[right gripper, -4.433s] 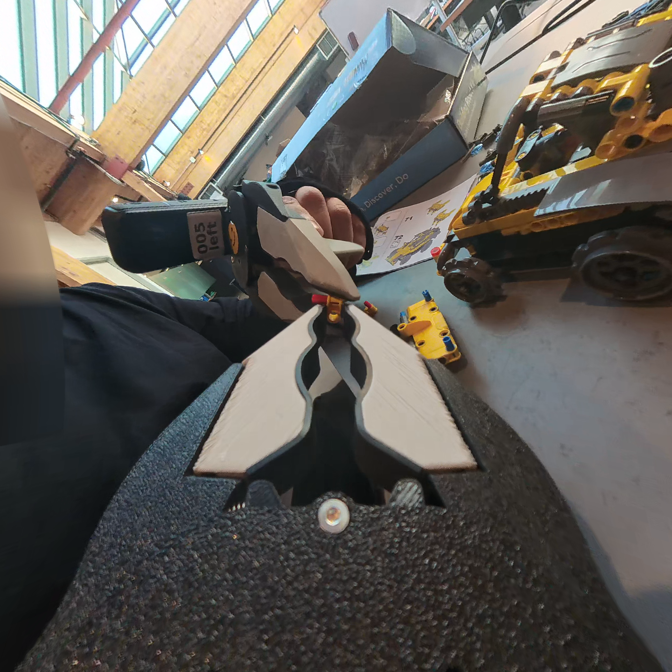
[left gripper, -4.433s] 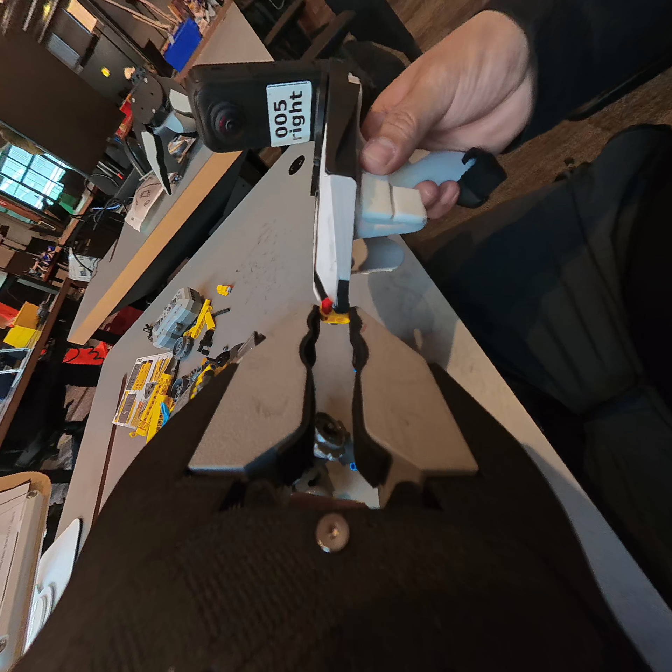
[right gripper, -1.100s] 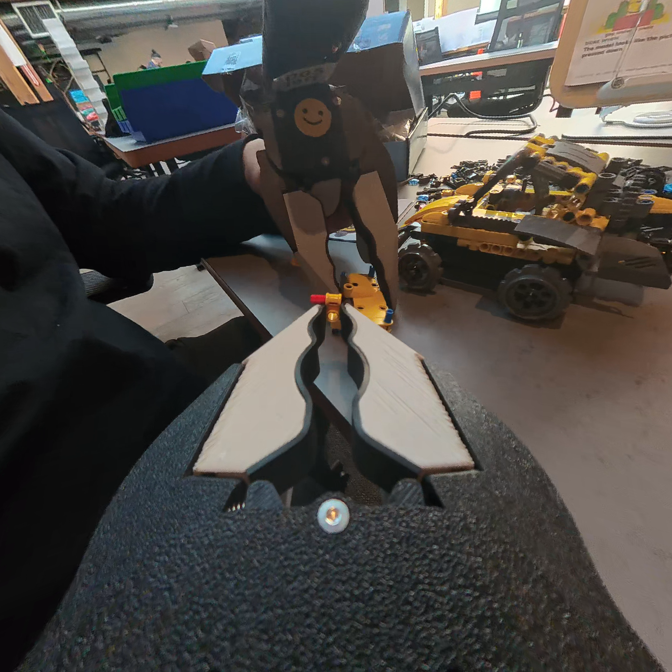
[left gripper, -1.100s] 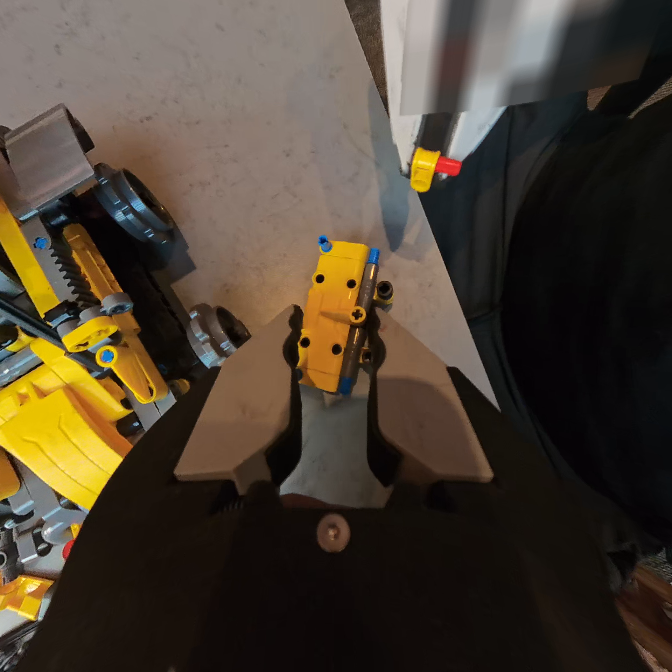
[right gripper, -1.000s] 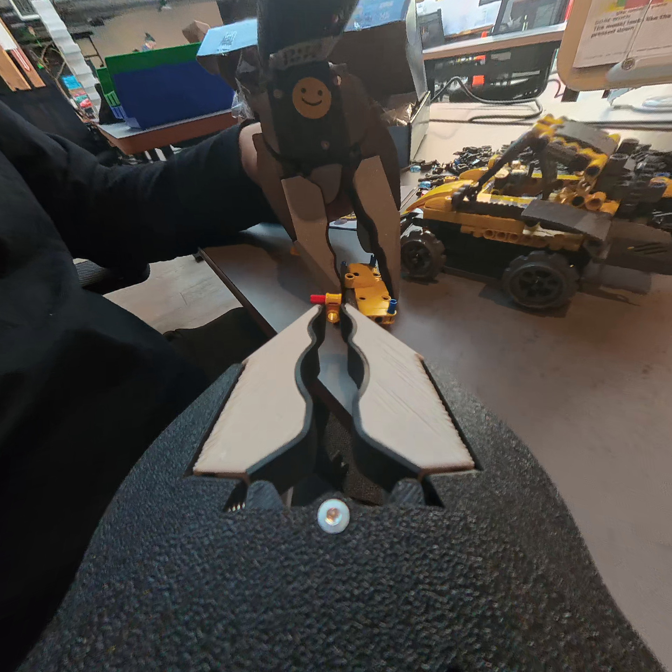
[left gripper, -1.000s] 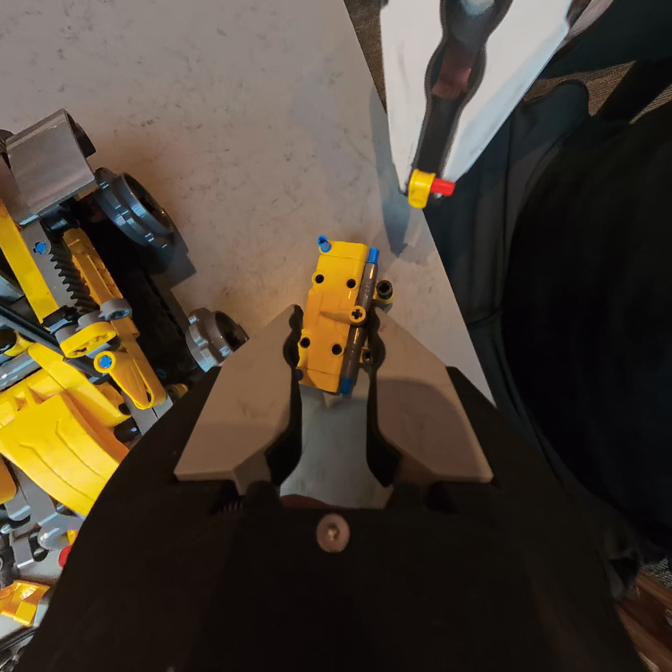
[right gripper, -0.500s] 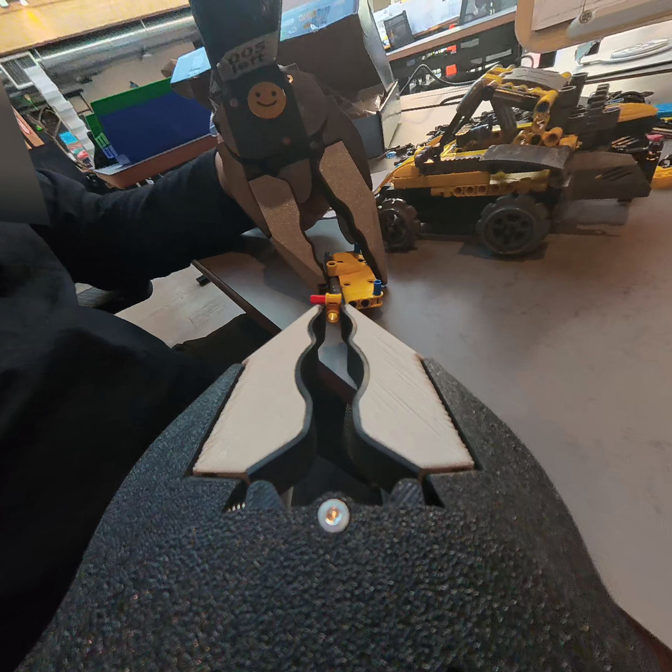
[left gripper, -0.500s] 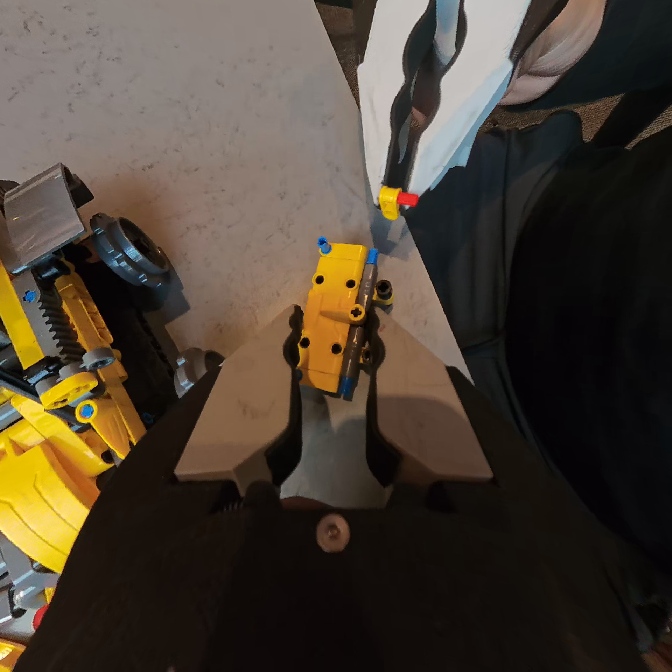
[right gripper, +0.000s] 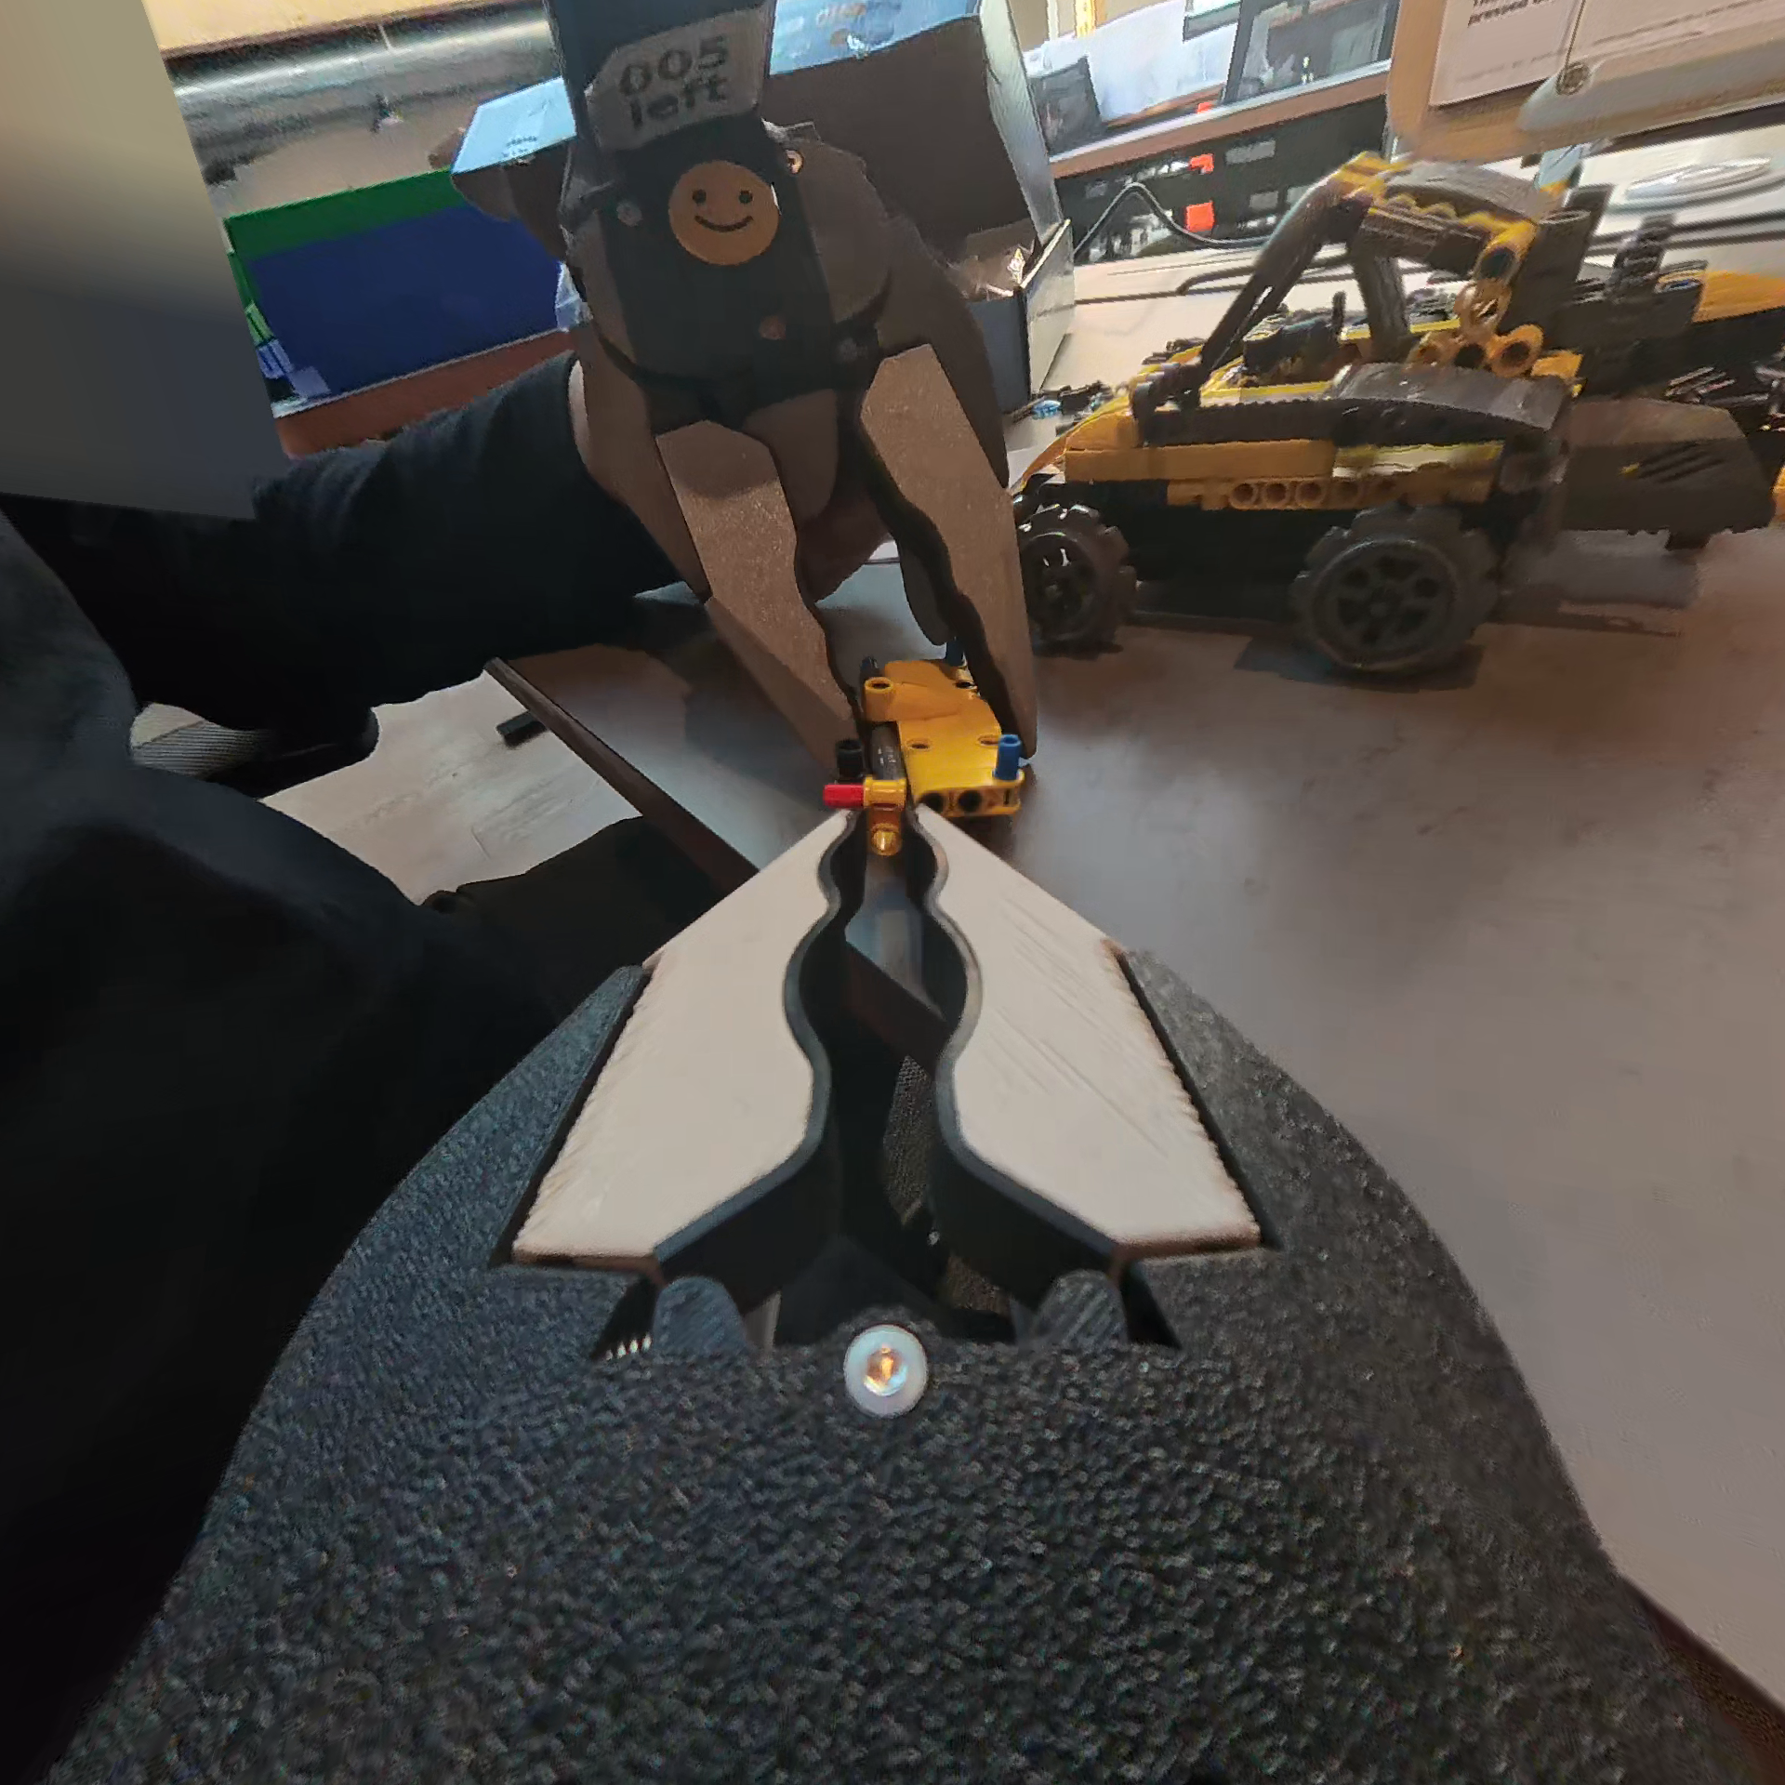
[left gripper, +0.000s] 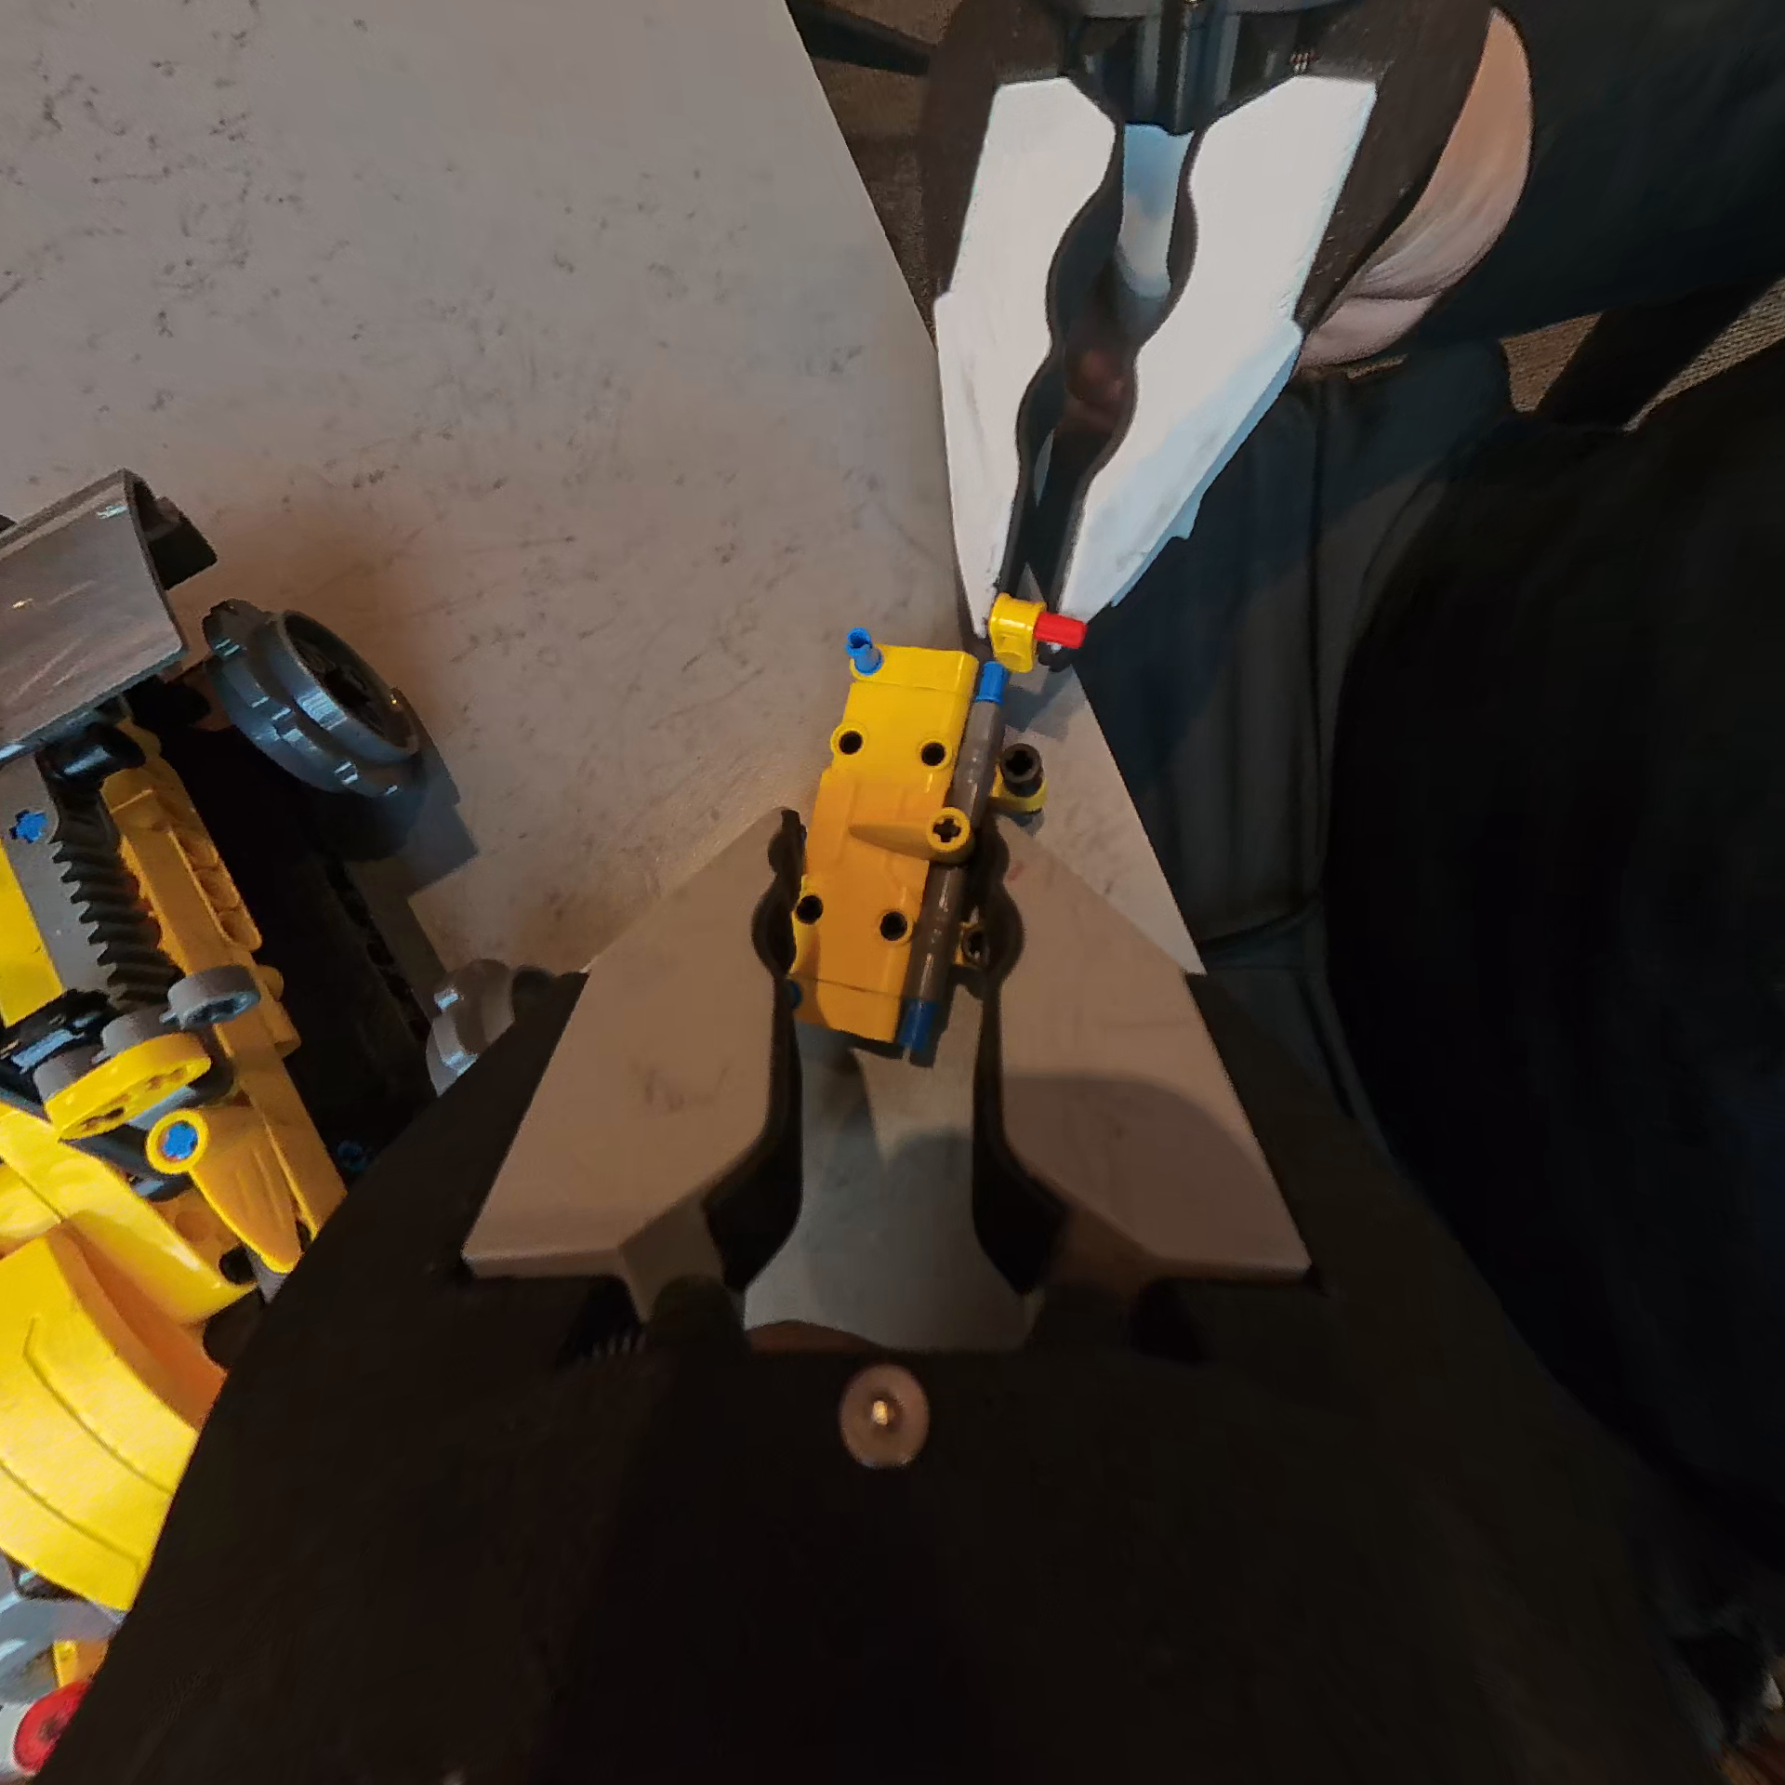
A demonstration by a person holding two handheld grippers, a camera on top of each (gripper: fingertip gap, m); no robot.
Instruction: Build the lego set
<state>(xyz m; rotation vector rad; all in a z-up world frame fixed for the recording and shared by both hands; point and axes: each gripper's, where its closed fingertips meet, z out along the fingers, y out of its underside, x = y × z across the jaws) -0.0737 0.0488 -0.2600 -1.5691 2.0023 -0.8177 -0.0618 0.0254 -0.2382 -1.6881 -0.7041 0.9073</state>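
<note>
My left gripper (left gripper: 884,855) is shut on a yellow brick block (left gripper: 884,773) with a grey axle (left gripper: 966,802) along its right side. The block rests on the grey table (left gripper: 483,338) near its edge. My right gripper (right gripper: 884,821) is shut on a small yellow connector with a red pin (right gripper: 874,797). It holds the connector right at the blue-tipped far end of the axle. In the left wrist view the right gripper (left gripper: 1029,618) comes in from the upper right with the connector (left gripper: 1024,623). In the right wrist view the left gripper (right gripper: 927,734) stands over the block (right gripper: 942,739).
A large yellow and black brick-built car (right gripper: 1352,502) stands on the table behind the block, and it also shows at the left of the left wrist view (left gripper: 145,1014). An open cardboard box (right gripper: 966,193) sits farther back. A person's dark sleeves and lap lie beyond the table edge. My two grippers' fingertips are within a few centimetres of each other.
Earlier both grippers met at the small connector in the air. Since then the left has gripped the yellow block on the table, and the right has brought the connector down to the block's far end.
</note>
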